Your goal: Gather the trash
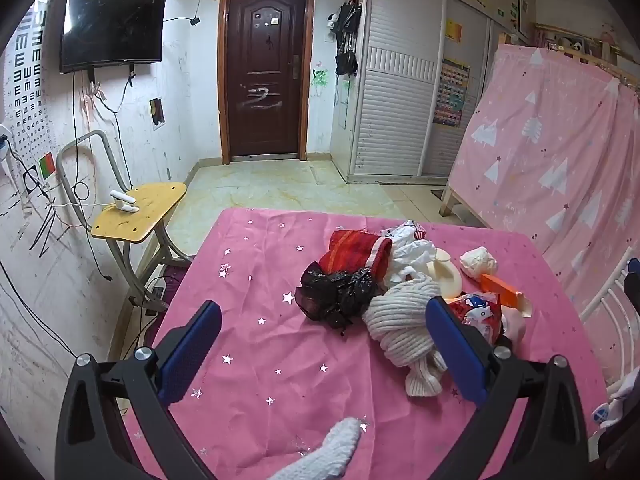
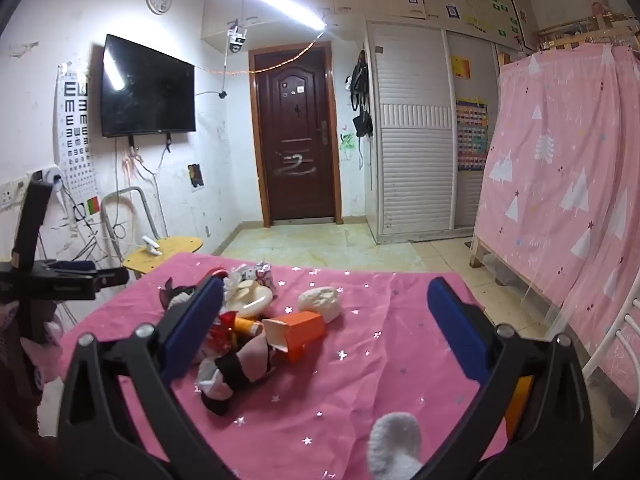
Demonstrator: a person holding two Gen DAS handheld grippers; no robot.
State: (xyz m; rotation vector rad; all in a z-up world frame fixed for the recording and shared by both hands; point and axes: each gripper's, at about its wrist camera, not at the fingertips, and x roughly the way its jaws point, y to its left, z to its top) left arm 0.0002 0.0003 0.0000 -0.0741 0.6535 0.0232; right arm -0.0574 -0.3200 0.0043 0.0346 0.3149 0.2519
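A pile lies on the table's pink starred cloth: a black plastic bag, red cloth, a white knitted piece, a crumpled white paper ball, an orange carton and a red wrapper. My left gripper hovers open just short of the black bag, nothing between its blue pads. My right gripper is also open, above the orange carton and paper ball. The red wrapper sits beside its left finger.
A white fuzzy piece lies at the table's near edge. A yellow side table with cables stands left of the table. A pink curtained bed frame and a white rail close off the right. Tiled floor runs to the door.
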